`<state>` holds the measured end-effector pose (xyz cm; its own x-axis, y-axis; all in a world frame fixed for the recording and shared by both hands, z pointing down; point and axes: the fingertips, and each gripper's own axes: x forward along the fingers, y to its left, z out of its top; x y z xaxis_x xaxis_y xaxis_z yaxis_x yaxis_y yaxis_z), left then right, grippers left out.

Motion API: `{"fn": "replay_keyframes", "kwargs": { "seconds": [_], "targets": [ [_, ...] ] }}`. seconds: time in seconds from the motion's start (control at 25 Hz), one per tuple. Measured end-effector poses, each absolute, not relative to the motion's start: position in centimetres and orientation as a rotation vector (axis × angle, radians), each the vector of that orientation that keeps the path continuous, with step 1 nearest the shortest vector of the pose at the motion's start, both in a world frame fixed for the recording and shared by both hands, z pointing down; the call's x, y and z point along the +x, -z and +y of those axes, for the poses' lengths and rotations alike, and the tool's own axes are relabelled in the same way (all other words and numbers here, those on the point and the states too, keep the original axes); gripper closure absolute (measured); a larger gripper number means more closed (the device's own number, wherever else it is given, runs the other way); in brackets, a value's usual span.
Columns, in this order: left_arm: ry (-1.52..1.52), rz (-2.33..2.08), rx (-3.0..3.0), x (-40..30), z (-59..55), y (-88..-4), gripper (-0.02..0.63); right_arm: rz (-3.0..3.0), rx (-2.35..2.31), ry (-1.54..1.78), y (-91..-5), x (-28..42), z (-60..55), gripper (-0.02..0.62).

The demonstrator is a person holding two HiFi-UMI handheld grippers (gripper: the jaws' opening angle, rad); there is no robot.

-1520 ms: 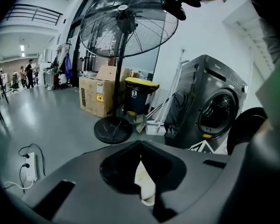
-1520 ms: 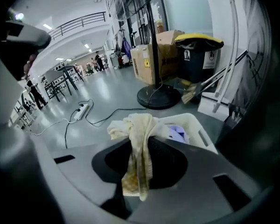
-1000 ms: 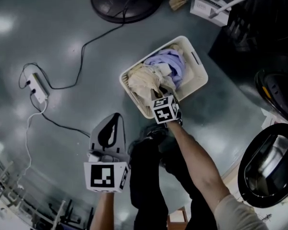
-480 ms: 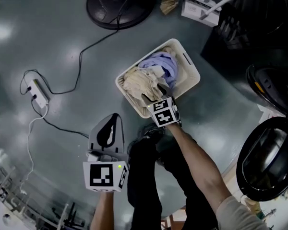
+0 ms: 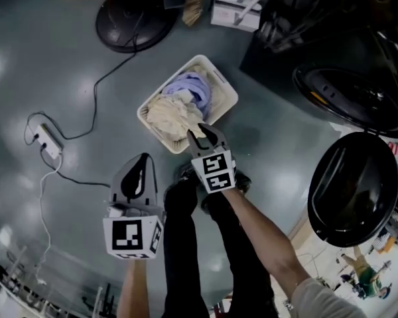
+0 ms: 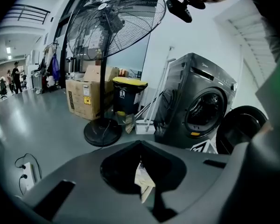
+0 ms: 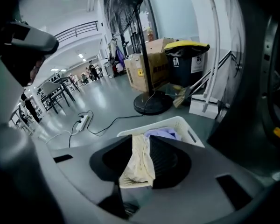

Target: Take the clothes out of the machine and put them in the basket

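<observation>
Right gripper (image 5: 202, 134), jaws just narrowing on nothing, hangs over the white plastic laundry basket's (image 5: 227, 91) near edge; left gripper (image 5: 144, 159) clenched, empty.

Floor (image 5: 66, 58): smooth grey, glossy enough to throw back the lamps.
Basket (image 5: 229, 101): white plastic, matt, walls pierced with small holes.
Clothes (image 5: 166, 114): soft crumpled cloth (cream and lilac, both dull).
Machine (image 6: 196, 92): grey metal, satin sheen.
Door (image 5: 351, 191): dark, glossy.
Boxes (image 6: 81, 97): brown cardboard.
My jaws: matt grey plastic, ribbed inside.
</observation>
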<state>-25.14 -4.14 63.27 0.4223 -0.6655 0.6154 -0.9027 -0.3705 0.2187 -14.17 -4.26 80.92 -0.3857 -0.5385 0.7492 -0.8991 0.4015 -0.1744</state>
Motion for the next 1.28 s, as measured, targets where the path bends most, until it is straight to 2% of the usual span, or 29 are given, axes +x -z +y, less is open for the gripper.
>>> {"fn": "replay_keyframes", "kwargs": {
  "seconds": [0.16, 0.24, 0.44, 0.68, 1.04, 1.28],
  "targets": [
    [-0.6, -1.276, 2.198, -22.8, -4.8, -60.3, 0.586, -2.066, 1.291, -0.801, -75.6, -11.9, -3.6, 0.546],
    [-0.614, -1.244, 2.218, -21.6, -5.3, -59.0, 0.586, -2.074, 1.324, -0.815, -73.0, -11.0, -3.4, 0.569],
    [-0.654, -1.136, 2.315, -17.7, -6.3, -55.9, 0.588, -2.101, 1.487, -0.847, -66.7, -7.8, -3.7, 0.571],
    [-0.694, -0.99, 2.437, -9.6, -5.8, -51.3, 0.586, -2.023, 1.781, -0.861, -59.1, 2.4, -1.7, 0.572],
    [-0.695, -0.767, 2.622, 2.3, -2.9, -43.7, 0.586, -1.742, 2.196, -0.852, -49.2, 18.3, 9.5, 0.572],
    [-0.677, -0.661, 2.723, 7.8, -0.9, -36.7, 0.587, -1.589, 2.367, -0.767, -40.6, 24.4, 16.1, 0.572]
  ]
}}
